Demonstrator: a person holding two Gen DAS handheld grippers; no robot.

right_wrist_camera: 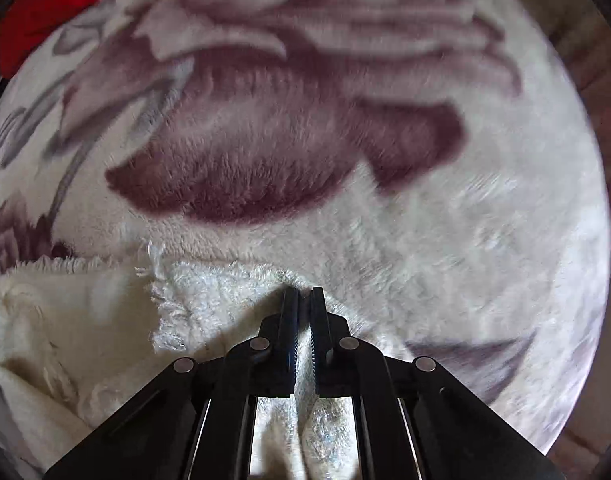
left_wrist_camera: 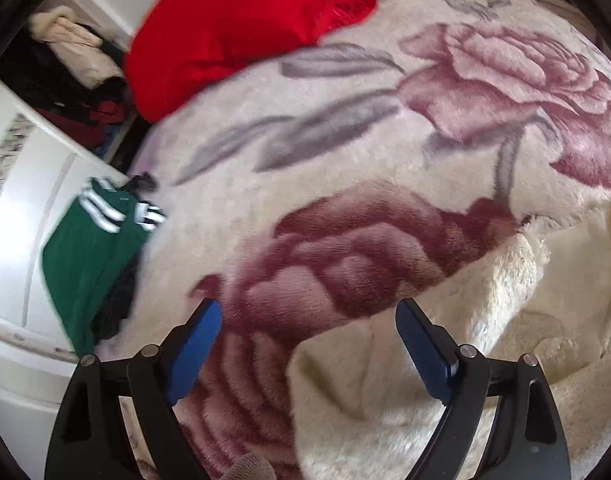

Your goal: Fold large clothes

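A cream fluffy garment (left_wrist_camera: 485,340) lies crumpled on a floral plush blanket (left_wrist_camera: 345,140) that covers the bed. My left gripper (left_wrist_camera: 307,312) is open and empty, hovering over the garment's left edge and a dark rose print. In the right wrist view, my right gripper (right_wrist_camera: 304,294) is shut on a fold of the cream garment (right_wrist_camera: 85,312), with fabric pinched between the jaws and bunched below them. The garment's frayed edge (right_wrist_camera: 157,280) lies left of the fingers.
A red garment (left_wrist_camera: 245,28) lies at the far side of the bed, also showing in the right wrist view (right_wrist_camera: 45,4). A green garment with white stripes (left_wrist_camera: 93,248) hangs off the bed's left edge. A pile of clothes (left_wrist_camera: 65,68) and white furniture (left_wrist_camera: 17,240) stand at left.
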